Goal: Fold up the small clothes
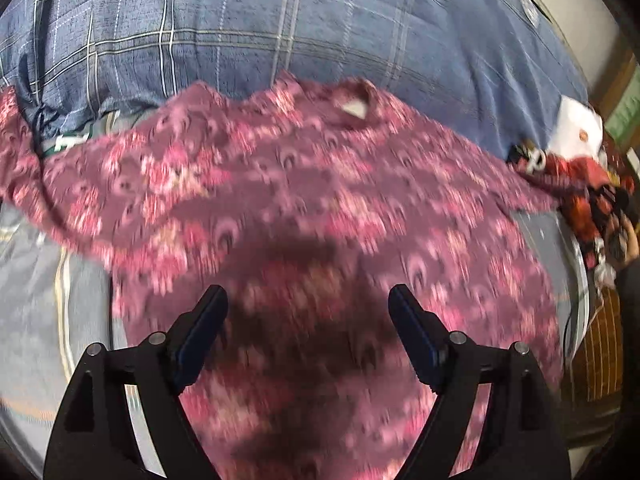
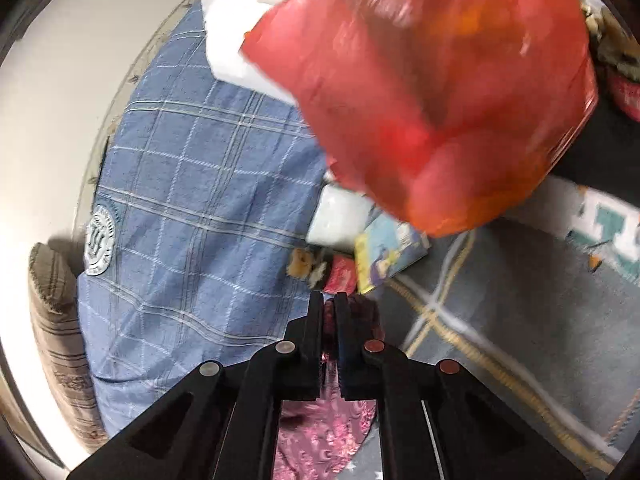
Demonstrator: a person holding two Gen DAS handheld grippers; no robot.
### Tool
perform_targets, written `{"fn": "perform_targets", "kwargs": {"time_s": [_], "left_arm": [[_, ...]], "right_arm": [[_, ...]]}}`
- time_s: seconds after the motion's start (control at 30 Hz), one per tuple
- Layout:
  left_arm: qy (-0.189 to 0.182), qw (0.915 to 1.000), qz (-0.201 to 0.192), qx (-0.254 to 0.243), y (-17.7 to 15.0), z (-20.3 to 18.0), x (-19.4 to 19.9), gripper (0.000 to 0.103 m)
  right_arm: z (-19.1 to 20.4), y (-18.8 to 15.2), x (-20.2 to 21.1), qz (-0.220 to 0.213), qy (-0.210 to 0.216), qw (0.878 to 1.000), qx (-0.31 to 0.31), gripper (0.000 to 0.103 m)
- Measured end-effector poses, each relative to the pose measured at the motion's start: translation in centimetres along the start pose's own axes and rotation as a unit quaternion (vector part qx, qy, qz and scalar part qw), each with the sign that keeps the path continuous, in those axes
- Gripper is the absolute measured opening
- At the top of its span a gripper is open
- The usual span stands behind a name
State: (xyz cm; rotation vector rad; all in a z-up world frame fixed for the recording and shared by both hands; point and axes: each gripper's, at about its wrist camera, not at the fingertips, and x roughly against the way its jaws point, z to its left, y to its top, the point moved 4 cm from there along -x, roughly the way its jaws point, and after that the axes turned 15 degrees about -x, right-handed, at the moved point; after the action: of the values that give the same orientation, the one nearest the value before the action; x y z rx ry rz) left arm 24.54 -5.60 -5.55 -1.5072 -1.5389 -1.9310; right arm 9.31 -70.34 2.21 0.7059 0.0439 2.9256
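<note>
Pink top: The pink flowered top (image 1: 304,184) lies spread out on the bed, a bit blurry. Its round neck hole is at the far side, and its sleeves reach out to both sides.
Neck tag: A small white tag (image 1: 354,109) shows inside the neck hole.
Left gripper: The left gripper (image 1: 308,300) hangs over the near part of the top. Its two black fingers (image 1: 208,316) stand wide apart with nothing between them. Its dark shadow falls on the cloth.
Right gripper: The right gripper (image 2: 329,304) has its jaws pinched tight. A bit of pink flowered cloth (image 2: 328,320) is caught between them, and more of it hangs below the gripper. It looks like the same top.
Blue quilt: A blue checked quilt (image 1: 280,28) is bunched up behind the top. In the right view it has a round white badge (image 2: 100,240) on it.
Bed sheet: A grey sheet (image 2: 520,320) with yellow and white lines is under everything.
Red bag: A red plastic bag (image 2: 432,92) fills the top of the right view, close to the camera and blurry.
Small things: Under the bag sit a white packet (image 2: 340,220) and a yellow and blue packet (image 2: 384,256), just beside each other.
Red cloth pile: In the left view a red, black and white pile of cloth (image 1: 580,188) sits past the right sleeve.
</note>
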Motion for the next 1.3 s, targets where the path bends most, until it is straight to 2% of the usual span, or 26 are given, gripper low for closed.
{"fn": "perform_targets", "kwargs": {"time_s": [0.1, 0.27, 0.4, 0.47, 0.6, 0.7, 0.77, 0.8, 0.9, 0.97, 1.07, 1.13, 1.2, 1.27, 1.3], "left_arm": [[-0.006, 0.9999, -0.007, 0.013, 1.6, 1.2, -1.5, 0.083], [-0.014, 0.9997, -0.019, 0.01, 2.2, 2.3, -2.5, 0.083], [-0.032, 0.9987, -0.025, 0.032, 1.4, 3.5, -2.9, 0.083], [-0.028, 0.9987, -0.025, 0.036, 1.4, 4.1, -3.2, 0.083], [-0.024, 0.9983, -0.023, 0.048, 1.2, 5.1, -3.5, 0.083], [-0.019, 0.9986, -0.021, 0.045, 1.1, 5.4, -3.6, 0.083], [-0.017, 0.9987, -0.022, 0.043, 1.2, 5.6, -3.4, 0.083], [-0.017, 0.9986, -0.024, 0.045, 1.3, 5.7, -3.3, 0.083], [-0.023, 0.9978, -0.028, 0.056, 1.4, 6.1, -3.2, 0.083], [-0.025, 0.9976, -0.027, 0.059, 1.3, 6.4, -3.0, 0.083], [-0.018, 0.9979, -0.031, 0.055, 1.1, 6.6, -2.4, 0.083], [-0.021, 0.9977, -0.034, 0.055, 1.0, 6.5, -2.1, 0.083], [-0.026, 0.9972, -0.038, 0.059, 1.0, 6.5, -1.8, 0.083], [-0.029, 0.9971, -0.039, 0.058, 1.0, 6.2, -1.7, 0.083], [-0.029, 0.9973, -0.039, 0.055, 1.0, 6.0, -1.7, 0.083]], "right_arm": [[0.8, -2.6, -0.8, 0.016, 0.008, 1.0, 0.009, 0.005], [3.0, -7.6, -1.1, 0.049, 0.041, 0.998, 0.006, 0.005], [5.2, -13.3, -1.8, 0.083, 0.066, 0.994, 0.017, 0.005], [6.5, -16.4, -2.2, 0.108, 0.087, 0.99, 0.016, 0.005], [9.3, -22.7, -3.0, 0.162, 0.142, 0.976, 0.005, 0.005], [11.3, -27.5, -2.9, 0.2, 0.205, 0.958, -0.011, 0.005], [11.1, -30.0, -3.0, 0.215, 0.217, 0.952, -0.013, 0.005], [10.7, -31.2, -3.2, 0.225, 0.214, 0.95, -0.011, 0.005], [7.4, -35.9, -4.9, 0.27, 0.16, 0.95, -0.001, 0.008], [3.8, -38.7, -5.8, 0.292, 0.111, 0.95, 0.005, 0.009], [-0.5, -40.9, -5.5, 0.305, 0.04, 0.951, 0.029, 0.01], [-3.5, -41.6, -4.2, 0.312, -0.033, 0.947, 0.061, 0.01], [-3.9, -41.3, -2.9, 0.296, -0.071, 0.947, 0.1, 0.01], [-1.4, -39.6, -0.8, 0.239, -0.07, 0.952, 0.176, 0.011], [-0.1, -39.3, -0.2, 0.22, -0.072, 0.949, 0.216, 0.018]]}}
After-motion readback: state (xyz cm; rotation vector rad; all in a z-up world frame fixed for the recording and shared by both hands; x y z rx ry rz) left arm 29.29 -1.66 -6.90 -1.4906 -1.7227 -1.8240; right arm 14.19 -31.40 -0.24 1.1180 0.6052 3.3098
